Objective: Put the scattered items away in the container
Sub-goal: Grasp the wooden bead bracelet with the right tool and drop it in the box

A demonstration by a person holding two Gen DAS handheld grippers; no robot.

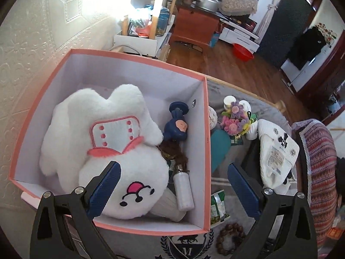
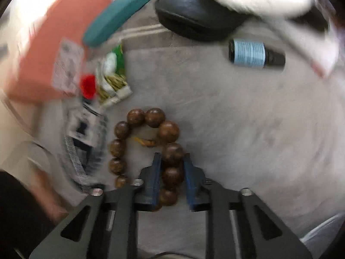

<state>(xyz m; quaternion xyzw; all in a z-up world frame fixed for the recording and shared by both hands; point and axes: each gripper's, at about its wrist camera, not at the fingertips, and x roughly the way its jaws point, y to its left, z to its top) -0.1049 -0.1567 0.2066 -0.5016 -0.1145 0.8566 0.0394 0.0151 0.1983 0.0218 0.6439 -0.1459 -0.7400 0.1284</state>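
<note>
The pink box (image 1: 207, 151) with white inner walls holds a white plush toy (image 1: 112, 133), a blue figurine (image 1: 175, 127) and a white bottle (image 1: 183, 192). My left gripper (image 1: 174, 185) hangs open over the box's near right part, with nothing between its blue pads. On the grey mat below the box lies a brown wooden bead bracelet (image 2: 140, 129) (image 1: 230, 239). My right gripper (image 2: 172, 157) points down at it, its pads pressed against the beads on the bracelet's right side. The right wrist view is blurred at its edges.
Beside the box lie a teal case (image 2: 116, 15) (image 1: 218, 149), a green snack packet (image 2: 112, 75) (image 1: 217, 205), a black pouch (image 2: 194, 17) and a dark bottle with a pale blue label (image 2: 252, 54). A white knit hat (image 1: 276, 151) and pipe-cleaner flowers (image 1: 237, 118) sit further right.
</note>
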